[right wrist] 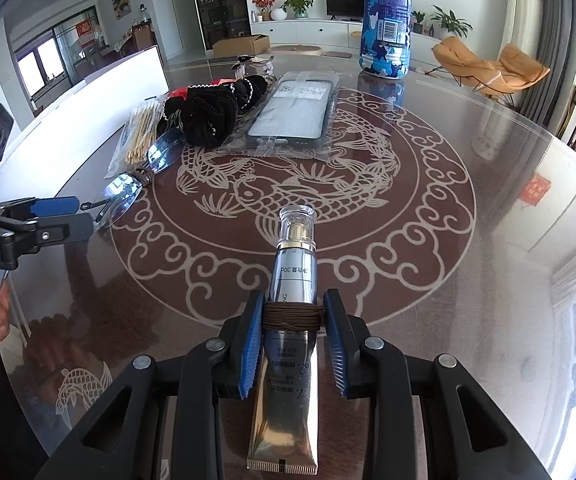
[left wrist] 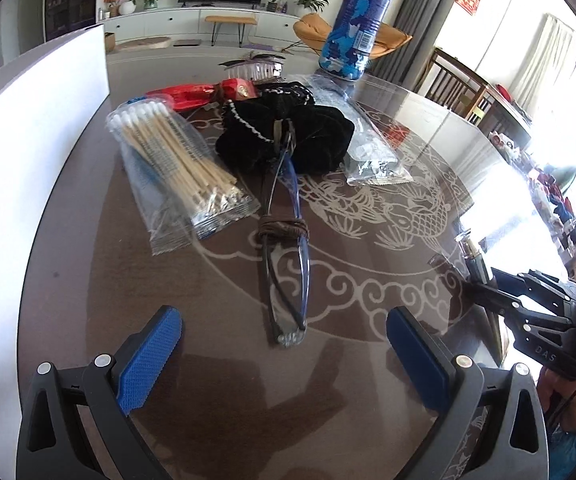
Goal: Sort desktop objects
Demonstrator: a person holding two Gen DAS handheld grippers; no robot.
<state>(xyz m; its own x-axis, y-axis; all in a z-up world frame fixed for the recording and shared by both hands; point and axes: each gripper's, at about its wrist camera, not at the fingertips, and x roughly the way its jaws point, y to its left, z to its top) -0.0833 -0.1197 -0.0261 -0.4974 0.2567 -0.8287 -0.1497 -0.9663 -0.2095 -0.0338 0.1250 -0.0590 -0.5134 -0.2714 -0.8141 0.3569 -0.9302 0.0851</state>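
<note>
Right gripper [right wrist: 292,336]: my jaws closed on silver cosmetic tube [right wrist: 288,344], pads at its cord-wrapped middle, cap pointing away. Left gripper [left wrist: 284,344]: jaws wide, holding nothing, folded glasses [left wrist: 284,272] lying on table [left wrist: 367,280] between them.

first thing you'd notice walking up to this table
The right hand-held gripper is shut on a silver and gold cosmetic tube wound with brown cord, over the koi pattern of the table. Folded glasses lie before the open left hand-held gripper. A tall blue camouflage bottle stands at the far side.
</note>
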